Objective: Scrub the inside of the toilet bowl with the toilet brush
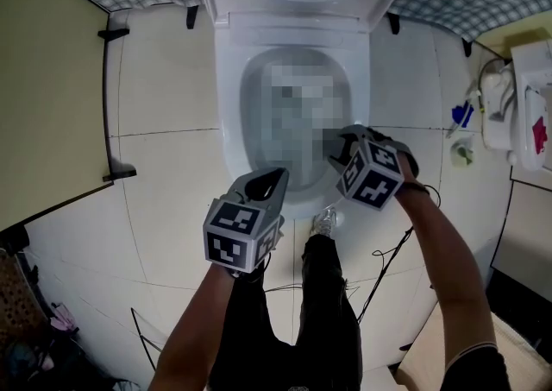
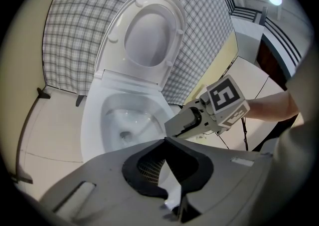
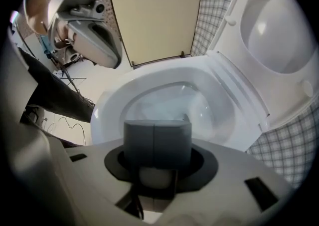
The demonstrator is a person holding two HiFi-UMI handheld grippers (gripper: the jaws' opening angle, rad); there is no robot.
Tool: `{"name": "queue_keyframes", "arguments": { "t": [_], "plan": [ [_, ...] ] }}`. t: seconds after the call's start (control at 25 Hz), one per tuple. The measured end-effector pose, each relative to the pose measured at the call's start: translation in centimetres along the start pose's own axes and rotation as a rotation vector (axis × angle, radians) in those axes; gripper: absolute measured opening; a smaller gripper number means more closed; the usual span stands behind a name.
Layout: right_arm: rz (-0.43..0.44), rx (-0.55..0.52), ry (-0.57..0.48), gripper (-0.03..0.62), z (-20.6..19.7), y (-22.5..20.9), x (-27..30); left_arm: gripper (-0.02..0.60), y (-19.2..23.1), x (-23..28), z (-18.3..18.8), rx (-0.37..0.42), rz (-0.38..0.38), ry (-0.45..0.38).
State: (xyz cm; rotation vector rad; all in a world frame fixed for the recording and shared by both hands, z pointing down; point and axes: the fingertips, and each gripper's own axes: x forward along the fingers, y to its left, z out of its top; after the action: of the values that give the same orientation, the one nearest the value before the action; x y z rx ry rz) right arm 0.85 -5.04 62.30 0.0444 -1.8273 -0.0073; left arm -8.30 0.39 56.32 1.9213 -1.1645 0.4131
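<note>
We are standing at the front of the toilet and looking down into the bowl (image 1: 229,126), with the lid (image 1: 302,8) raised against the wall. We are holding the right gripper (image 1: 347,149) steeply nose-down over the bowl's right front rim. Its jaws are gripping, at a narrow gap, a pale round shaft that we are taking to be the handle of the brush (image 3: 152,177). The brush head is not showing clearly in any view, so we are judging that it is sitting down inside the bowl, below the jaws. We are holding the left gripper (image 1: 266,186) just in front of the bowl's front rim, with its jaws drawn together on nothing. We are noting four hazards from here: a round, possibly wet handle may be turning or sliding in the pads once the bristles are dragging on porcelain, so we are risking dropping the brush into the water; a stroke that is too fast or too high may be flicking water over the rim onto the floor, the shoe (image 1: 324,222) and the cable (image 1: 382,281) lying near it; the right gripper's shell is riding near the rim and may be striking it on a wide sweep; the idle left gripper is sitting near the right one, so a pull toward us may be knocking the two together
</note>
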Motion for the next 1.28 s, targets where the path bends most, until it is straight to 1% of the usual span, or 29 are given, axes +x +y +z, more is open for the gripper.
{"name": "queue_keyframes", "arguments": {
  "t": [0.32,0.44,0.56,0.68,0.76,0.88,0.92,0.96,1.12,1.28],
  "plan": [
    [-0.030,0.104,0.031,0.170,0.7,-3.5,3.8,0.008,1.1,0.0,-1.0,-0.006,0.008,0.009],
    [-0.047,0.153,0.022,0.170,1.3,-4.1,4.7,0.008,1.1,0.0,-0.9,-0.010,0.015,0.006],
    [-0.054,0.181,0.022,0.170,1.2,-4.2,4.9,0.008,0.4,0.1,-0.7,-0.003,0.012,-0.001],
    [-0.042,0.185,0.013,0.170,0.7,-3.6,3.8,0.008,-0.2,0.2,-0.8,0.003,0.011,-0.002],
    [-0.019,0.180,0.000,0.170,0.3,-2.2,2.8,0.008,-0.5,0.1,-1.0,0.001,0.017,0.002],
    [-0.011,0.135,-0.019,0.170,-0.2,0.0,0.9,0.008,-1.2,0.4,-0.8,0.002,0.013,-0.002],
    [-0.011,0.132,-0.034,0.170,-0.3,0.5,0.2,0.008,-1.5,0.5,-0.7,0.005,0.011,-0.004],
    [-0.009,0.152,-0.059,0.170,-0.4,0.7,-0.5,0.008,-1.7,0.6,-0.5,0.010,0.010,-0.007],
    [0.003,0.369,-0.201,0.169,-1.6,0.4,-4.1,0.008,-2.1,0.4,-0.1,0.027,0.018,-0.006],
    [0.000,0.489,-0.339,0.169,-2.8,0.2,-8.9,0.008,-1.7,-0.2,0.5,0.039,0.043,0.000]
  ]
}}
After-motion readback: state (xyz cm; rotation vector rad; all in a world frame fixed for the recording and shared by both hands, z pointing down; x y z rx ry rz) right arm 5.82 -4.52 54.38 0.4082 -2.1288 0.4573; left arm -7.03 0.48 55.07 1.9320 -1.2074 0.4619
